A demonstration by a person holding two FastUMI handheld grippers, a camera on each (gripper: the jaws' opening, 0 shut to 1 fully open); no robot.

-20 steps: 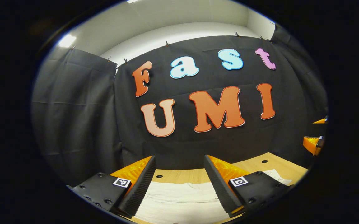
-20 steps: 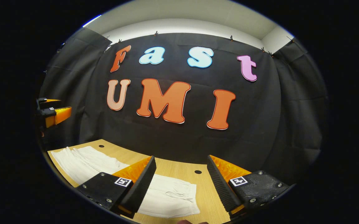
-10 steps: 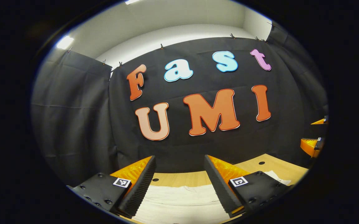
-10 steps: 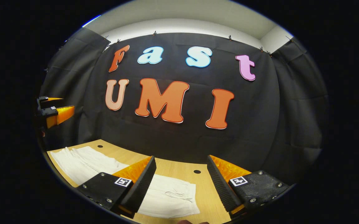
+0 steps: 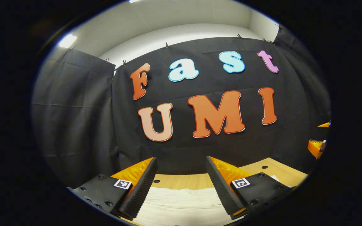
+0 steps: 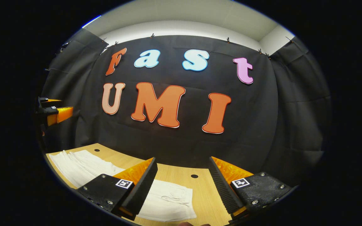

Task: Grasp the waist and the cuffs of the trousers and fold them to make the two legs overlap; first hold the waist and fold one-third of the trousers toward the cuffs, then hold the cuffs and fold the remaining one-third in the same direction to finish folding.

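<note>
White trousers (image 6: 168, 201) lie flat on the wooden table (image 6: 199, 188), stretching from the left edge toward the waist with its drawstring under my right gripper (image 6: 182, 185). That gripper hangs open above the waist end, nothing between its fingers. In the left gripper view the trousers (image 5: 181, 204) spread below my left gripper (image 5: 181, 185), which is open and held above the cloth. The left gripper (image 6: 54, 113) also shows far left in the right gripper view, high over the table. The right gripper (image 5: 319, 146) appears at the right edge of the left gripper view.
The wooden table (image 5: 275, 172) has small round holes (image 6: 194, 176) in its top and ends at the black cloth wall (image 6: 262, 131) behind. Bare wood lies to the right of the waist.
Both views have shifted slightly: the trousers sit a little lower in each view. Both grippers stay open.
</note>
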